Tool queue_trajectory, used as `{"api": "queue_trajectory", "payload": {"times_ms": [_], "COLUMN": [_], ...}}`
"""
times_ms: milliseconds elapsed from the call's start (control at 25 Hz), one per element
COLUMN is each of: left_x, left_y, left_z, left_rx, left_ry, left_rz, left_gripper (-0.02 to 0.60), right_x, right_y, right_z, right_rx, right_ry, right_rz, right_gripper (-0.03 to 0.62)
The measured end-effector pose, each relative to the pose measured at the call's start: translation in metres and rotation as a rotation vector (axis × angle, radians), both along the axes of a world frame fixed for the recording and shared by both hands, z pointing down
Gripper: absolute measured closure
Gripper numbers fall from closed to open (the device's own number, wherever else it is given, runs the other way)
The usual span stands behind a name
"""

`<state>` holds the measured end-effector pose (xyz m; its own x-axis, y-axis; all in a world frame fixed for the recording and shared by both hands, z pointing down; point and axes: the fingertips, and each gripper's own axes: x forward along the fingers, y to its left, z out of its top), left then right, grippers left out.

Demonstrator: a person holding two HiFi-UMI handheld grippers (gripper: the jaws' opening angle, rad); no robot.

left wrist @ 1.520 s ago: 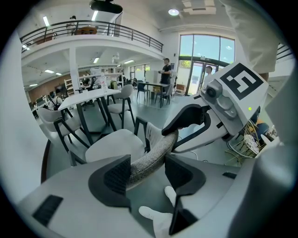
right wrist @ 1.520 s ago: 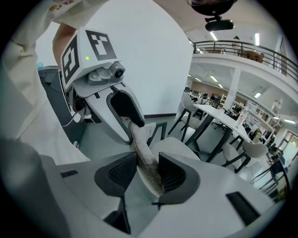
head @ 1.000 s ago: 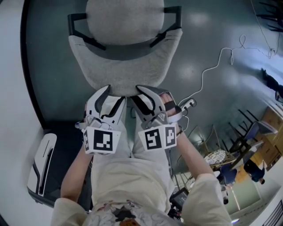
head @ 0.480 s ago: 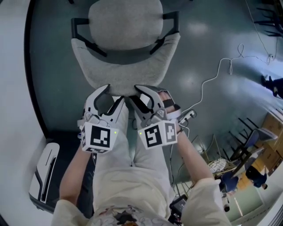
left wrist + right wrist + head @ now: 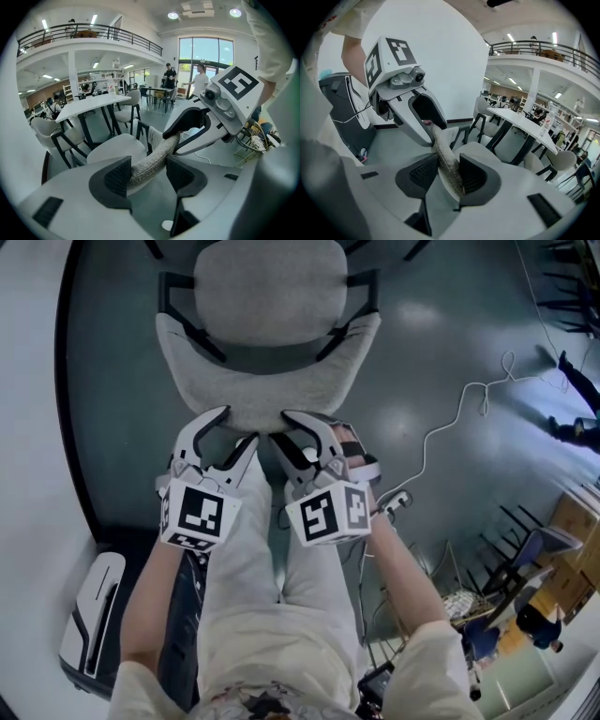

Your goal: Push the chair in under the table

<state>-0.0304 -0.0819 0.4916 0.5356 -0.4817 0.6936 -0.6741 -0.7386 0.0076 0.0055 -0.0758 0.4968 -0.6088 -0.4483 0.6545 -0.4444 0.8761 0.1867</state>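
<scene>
2 grips | left gripper (image 5: 149, 164) fingers (image 5: 117, 177) clamped on chair backrest (image 5: 264, 381) | right gripper (image 5: 449, 166) likewise

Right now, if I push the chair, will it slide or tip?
The chair probably slides easily: the floor looks smooth and glossy. Pushing high on its back, where the left claw and right claw hold, may tip it forward. The padded back likely gives slightly.
</scene>
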Motion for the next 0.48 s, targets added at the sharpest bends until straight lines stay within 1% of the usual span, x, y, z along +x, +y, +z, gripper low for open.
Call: {"api": "queue_trajectory", "payload": {"times_ms": [200,480], "left_x": [-0.011,-0.012], "left_y": [-0.029,-0.076], "left_z": [-0.002,-0.004], "left_rx": [-0.007,0.02], "left_ry": [0.002,0.009], "left_rz": [0.005,0.011], "left_gripper": [0.354,0.353], "right_x": [-0.011,-0.012], "right_y": [-0.027,-0.075], "right_z": [-0.003,-0.004], "right_rx": [0.013,0.015], "right_ry": [0.0,-0.004], "right_rz": [0.002,0.018], "right_gripper": [0.45,0.45]}}
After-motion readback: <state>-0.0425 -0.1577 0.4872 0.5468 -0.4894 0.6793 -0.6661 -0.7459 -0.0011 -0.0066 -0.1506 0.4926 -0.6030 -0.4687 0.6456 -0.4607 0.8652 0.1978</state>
